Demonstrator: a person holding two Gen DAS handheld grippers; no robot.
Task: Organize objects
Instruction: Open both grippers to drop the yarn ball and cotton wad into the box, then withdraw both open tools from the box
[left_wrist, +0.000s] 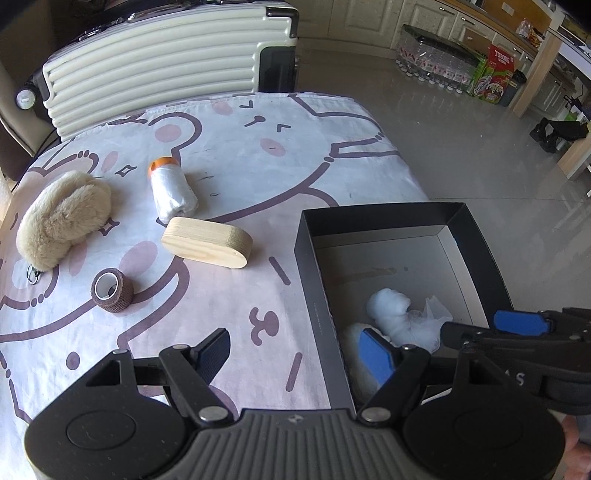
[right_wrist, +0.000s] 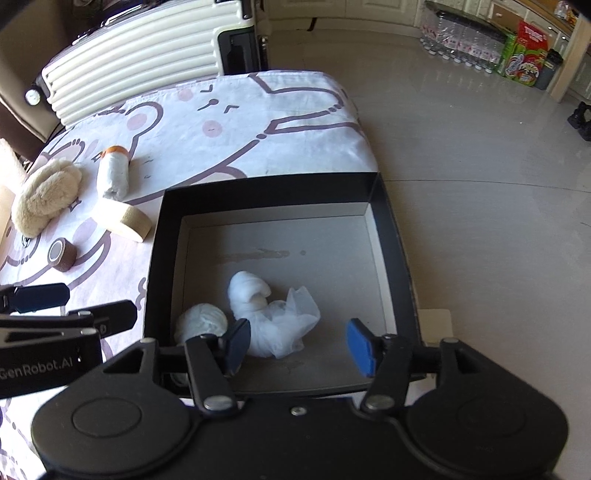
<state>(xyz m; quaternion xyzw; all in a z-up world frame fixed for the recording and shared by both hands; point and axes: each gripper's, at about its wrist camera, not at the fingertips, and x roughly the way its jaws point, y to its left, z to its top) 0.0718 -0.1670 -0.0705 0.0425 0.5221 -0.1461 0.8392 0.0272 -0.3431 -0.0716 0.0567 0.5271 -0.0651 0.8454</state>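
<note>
**Two items in the box, four on the cloth**

Two white bundles lie in the black box (right_wrist: 384, 229), right under my right gripper (right_wrist: 299, 347). Its jaws stand apart with nothing between the pads; the crumpled white plastic bag (right_wrist: 273, 314) sits on the box floor just ahead of the left finger, not pinched by it. To the left of that finger, tucked against the near-left corner of the box, is a small white ball (right_wrist: 201, 323). I cannot tell whether the ball and the bag touch.

My left gripper (left_wrist: 295, 350) hangs over the near edge of the cartoon-print cloth (left_wrist: 240, 155), jaws wide and empty. Its right blue pad sits over the box's left wall, its left pad over bare cloth. The right gripper's blue-padded fingers (left_wrist: 521, 321) reach in from my right, over the box.

Ahead and to the left of my left gripper, four things are out on the cloth. Nearest is a brown tape roll (left_wrist: 110, 290), lying with its hollow core showing. Beyond it lies a wooden oval block (left_wrist: 207, 242), and just behind that a white roll with an orange cap (left_wrist: 171, 188) on its side, close to the block. Furthest left is a beige fluffy earmuff (left_wrist: 62, 218).

A cream ribbed suitcase (left_wrist: 159, 55) stands past the far edge of the table.
</note>
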